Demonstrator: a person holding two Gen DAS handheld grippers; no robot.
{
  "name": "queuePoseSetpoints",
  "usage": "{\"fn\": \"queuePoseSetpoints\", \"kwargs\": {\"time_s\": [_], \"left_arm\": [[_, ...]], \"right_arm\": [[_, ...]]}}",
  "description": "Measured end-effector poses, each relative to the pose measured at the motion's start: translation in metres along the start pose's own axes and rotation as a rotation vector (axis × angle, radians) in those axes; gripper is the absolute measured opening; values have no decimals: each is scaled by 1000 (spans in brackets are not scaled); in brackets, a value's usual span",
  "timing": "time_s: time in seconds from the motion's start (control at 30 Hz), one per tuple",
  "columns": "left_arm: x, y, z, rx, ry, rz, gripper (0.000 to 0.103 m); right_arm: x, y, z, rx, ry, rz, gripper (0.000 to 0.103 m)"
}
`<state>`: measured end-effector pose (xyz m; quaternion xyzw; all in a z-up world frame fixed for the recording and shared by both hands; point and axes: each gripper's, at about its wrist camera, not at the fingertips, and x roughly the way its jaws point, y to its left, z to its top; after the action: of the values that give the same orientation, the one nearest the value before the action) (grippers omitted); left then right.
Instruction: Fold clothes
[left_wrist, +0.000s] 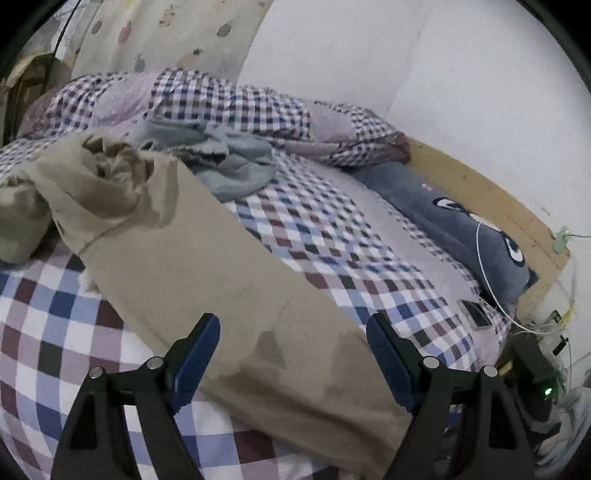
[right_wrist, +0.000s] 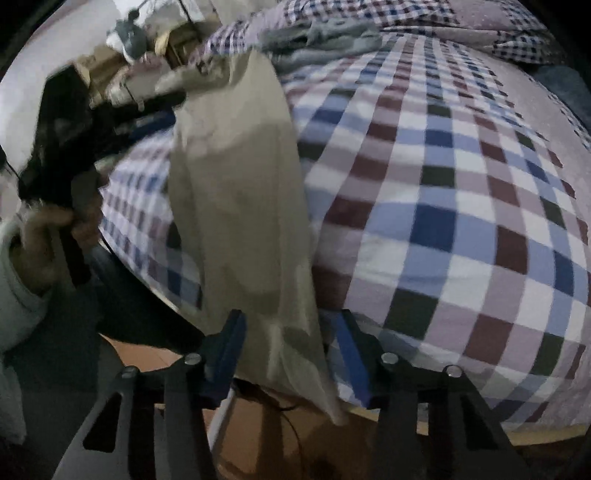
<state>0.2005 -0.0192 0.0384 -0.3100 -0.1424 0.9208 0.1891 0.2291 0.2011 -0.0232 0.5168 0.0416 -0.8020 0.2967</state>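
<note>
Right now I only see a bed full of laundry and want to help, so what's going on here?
A person with a two-finger gripper in each hand is working on the tan trousers stretched across the checked bedsheet. The left gripper is open, straddling one trouser leg without pinching it. The right gripper has the cloth's end between its jaws at the bed's edge, not visibly clamped. A grey garment lies crumpled further back. Nothing looks folded yet.
</note>
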Motion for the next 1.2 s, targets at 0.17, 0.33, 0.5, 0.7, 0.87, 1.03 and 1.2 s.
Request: {"fn": "queuePoseSetpoints", "kwargs": {"time_s": [0.17,0.33,0.5,0.7,0.87,1.03,1.2], "left_arm": [[-7,29,6,-129,-41,-8,85],[-23,73,12,-323,-113,-18,85],[-44,103,16,-454,-189,-33,85],[-56,109,19,-442,-226,-27,85],[-63,104,23,-394,-244,-27,85],[-71,94,25,-344,-266,-47,85],[-80,81,31,-265,-296,-66,85]], "right_arm": [[20,12,-2,-31,52,-99,13],[21,34,1,-100,72,-224,2],[-17,24,24,-126,37,-377,1],[-81,-18,77,-166,-8,-565,1],[-115,-46,129,-231,-8,-720,1],[-141,-78,180,-266,2,-832,0],[-158,-121,222,-270,35,-940,0]]}}
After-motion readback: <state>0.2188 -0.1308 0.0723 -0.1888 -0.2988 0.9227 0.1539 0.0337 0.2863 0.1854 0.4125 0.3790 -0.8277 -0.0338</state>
